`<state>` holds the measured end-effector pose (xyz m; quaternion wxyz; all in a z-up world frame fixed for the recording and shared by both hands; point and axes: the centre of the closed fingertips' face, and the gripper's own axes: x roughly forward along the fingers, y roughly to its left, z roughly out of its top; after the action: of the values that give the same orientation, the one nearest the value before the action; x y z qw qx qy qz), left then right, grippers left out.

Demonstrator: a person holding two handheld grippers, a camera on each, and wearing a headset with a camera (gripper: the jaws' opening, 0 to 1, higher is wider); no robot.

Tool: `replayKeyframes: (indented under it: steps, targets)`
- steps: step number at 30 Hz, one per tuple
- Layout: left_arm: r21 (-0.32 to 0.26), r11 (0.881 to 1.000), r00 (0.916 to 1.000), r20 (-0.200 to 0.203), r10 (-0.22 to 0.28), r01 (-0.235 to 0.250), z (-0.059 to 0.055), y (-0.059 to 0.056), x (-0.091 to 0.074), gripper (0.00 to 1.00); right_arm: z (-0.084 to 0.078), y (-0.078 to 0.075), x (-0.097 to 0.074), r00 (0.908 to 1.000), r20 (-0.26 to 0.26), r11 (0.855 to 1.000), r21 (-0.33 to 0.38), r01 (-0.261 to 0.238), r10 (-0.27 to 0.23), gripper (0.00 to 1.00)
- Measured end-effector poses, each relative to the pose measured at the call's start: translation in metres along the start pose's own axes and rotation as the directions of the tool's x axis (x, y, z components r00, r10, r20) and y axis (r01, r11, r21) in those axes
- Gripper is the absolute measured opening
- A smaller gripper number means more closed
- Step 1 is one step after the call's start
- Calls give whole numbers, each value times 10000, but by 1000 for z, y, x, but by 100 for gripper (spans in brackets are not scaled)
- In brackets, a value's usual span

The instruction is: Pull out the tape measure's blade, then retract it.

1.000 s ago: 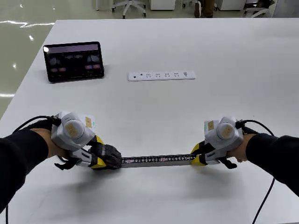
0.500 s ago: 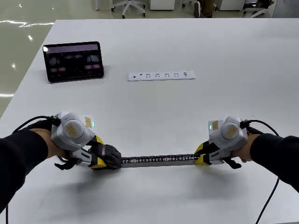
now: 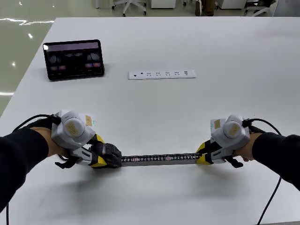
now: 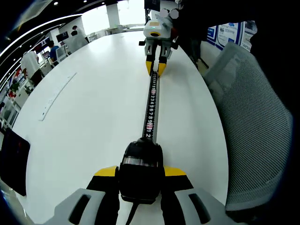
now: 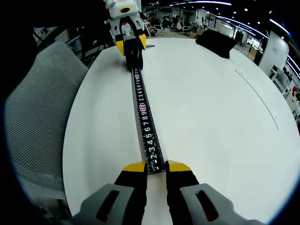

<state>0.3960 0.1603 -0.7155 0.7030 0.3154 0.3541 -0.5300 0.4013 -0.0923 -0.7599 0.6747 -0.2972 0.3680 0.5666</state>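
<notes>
Where the white worktop (image 3: 187,47) stretches away in the head view, a dark tablet (image 3: 73,59) is propped toward its far left and a white power strip (image 3: 162,74) is laid flat near the middle. Both are well apart from the work. Beyond the far edge, a glossy floor (image 3: 23,37) and the bases of office chairs (image 3: 129,5) are seen. A grey mesh chair back (image 4: 253,117) is seen just beside the worktop in the left gripper view.

The tape measure (image 3: 108,155) is placed near the front edge, on the person's left. Its long axis is run crosswise, roughly parallel to that edge. The blade (image 3: 159,159) is drawn out straight to the right, kept low along the surface. The case is black and blocky. The blade is black, printed with white numerals and a few red marks, and the numbers rise toward the case.

The jaws of the left gripper (image 4: 140,180) are clamped on the case. Those of the right gripper (image 5: 155,168) are closed on the blade's free end.
</notes>
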Motion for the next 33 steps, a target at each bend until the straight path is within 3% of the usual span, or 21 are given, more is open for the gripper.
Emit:
replayKeyframes:
  steps: [12,14,16,25,28,30,33]
  targets:
    - [-46,10000,10000,38,12,-12,2,-1,-1,30,0,0,0,9999,-78,10000,-17,-74,74,11]
    - [-95,10000,10000,69,-13,14,3,-1,-1,30,1,1,0,9996,-271,9997,-223,-131,125,11]
    - [265,9996,10000,14,26,-27,4,-2,1,31,1,1,1,9974,-708,9957,-911,-190,125,11]
    - [258,9996,9997,-224,100,-94,3,0,-4,32,1,1,0,9961,-880,9982,-577,-163,112,13]
    - [-196,9993,9994,-152,314,-317,-1,6,-7,43,0,0,-1,9956,-938,9985,-556,-22,-30,15]
    - [-1136,9933,9995,-253,198,-225,-8,2,-10,53,1,-2,-2,9963,-840,9986,-501,144,-186,19]
    - [-1518,9882,9997,117,228,-208,-9,-1,-14,67,2,-4,-6,9967,-689,9988,-262,405,-422,22]
